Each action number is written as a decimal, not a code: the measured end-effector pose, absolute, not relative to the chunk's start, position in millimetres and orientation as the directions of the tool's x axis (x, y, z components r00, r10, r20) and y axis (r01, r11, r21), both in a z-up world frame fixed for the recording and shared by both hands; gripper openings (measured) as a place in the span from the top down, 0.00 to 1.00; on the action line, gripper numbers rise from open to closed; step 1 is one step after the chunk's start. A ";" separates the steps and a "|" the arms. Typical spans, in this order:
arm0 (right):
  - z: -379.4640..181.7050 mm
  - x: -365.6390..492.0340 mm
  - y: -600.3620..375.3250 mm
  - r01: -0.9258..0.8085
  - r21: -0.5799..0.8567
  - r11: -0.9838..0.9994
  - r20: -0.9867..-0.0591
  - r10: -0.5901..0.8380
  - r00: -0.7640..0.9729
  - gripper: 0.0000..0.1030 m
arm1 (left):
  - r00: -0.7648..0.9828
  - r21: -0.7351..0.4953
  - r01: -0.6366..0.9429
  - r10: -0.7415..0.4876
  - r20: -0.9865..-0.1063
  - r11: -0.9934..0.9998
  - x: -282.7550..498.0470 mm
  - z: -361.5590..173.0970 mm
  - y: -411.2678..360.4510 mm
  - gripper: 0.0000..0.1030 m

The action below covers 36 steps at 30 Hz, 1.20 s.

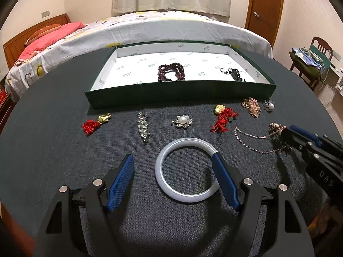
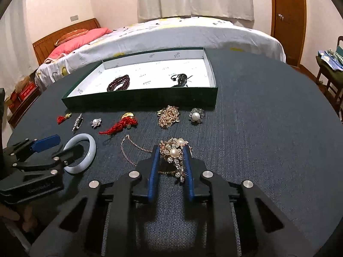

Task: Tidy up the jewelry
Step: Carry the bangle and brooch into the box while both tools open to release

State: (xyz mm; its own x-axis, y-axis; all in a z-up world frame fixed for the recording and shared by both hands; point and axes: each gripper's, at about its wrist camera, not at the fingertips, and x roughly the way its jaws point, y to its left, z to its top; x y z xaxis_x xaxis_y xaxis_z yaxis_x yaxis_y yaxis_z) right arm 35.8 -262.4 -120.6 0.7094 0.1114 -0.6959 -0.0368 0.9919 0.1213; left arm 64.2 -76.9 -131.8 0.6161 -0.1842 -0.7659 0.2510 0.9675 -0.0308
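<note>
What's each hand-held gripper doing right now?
Left hand-held gripper: open, straddling one side of the pale jade bangle.
Right hand-held gripper: shut on the gold pearl-and-rhinestone necklace pendant.
</note>
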 end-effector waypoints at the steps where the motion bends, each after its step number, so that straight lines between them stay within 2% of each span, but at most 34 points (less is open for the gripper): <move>1: -120.2 36.0 -264.0 -0.036 0.127 0.991 -0.694 0.115 0.711 0.79 | 0.613 -0.028 0.256 -0.185 -0.768 0.966 64.6 -132.8 -78.8 0.30; 3: -118.1 35.6 -265.9 -0.033 0.134 0.990 -0.689 0.118 0.715 0.83 | 0.614 -0.017 0.259 -0.178 -0.769 0.966 64.4 -133.6 -81.1 0.30; 18: -112.3 37.1 -275.8 -0.022 0.192 0.981 -0.680 0.149 0.718 0.83 | 0.612 -0.012 0.243 -0.163 -0.774 0.970 71.8 -137.7 -81.8 0.30; 26: -112.9 37.0 -275.5 -0.023 0.194 0.981 -0.682 0.151 0.716 0.83 | 0.626 -0.035 0.266 -0.200 -0.754 0.963 67.8 -129.1 -85.7 0.30; 29: -112.3 36.6 -275.2 -0.024 0.196 0.980 -0.681 0.154 0.716 0.83 | 0.632 -0.026 0.292 -0.213 -0.745 0.956 65.3 -128.9 -91.3 0.25; 36: -114.3 36.3 -272.3 -0.029 0.199 0.980 -0.684 0.160 0.712 0.83 | 0.616 0.016 0.300 -0.181 -0.767 0.954 68.9 -139.3 -97.8 0.25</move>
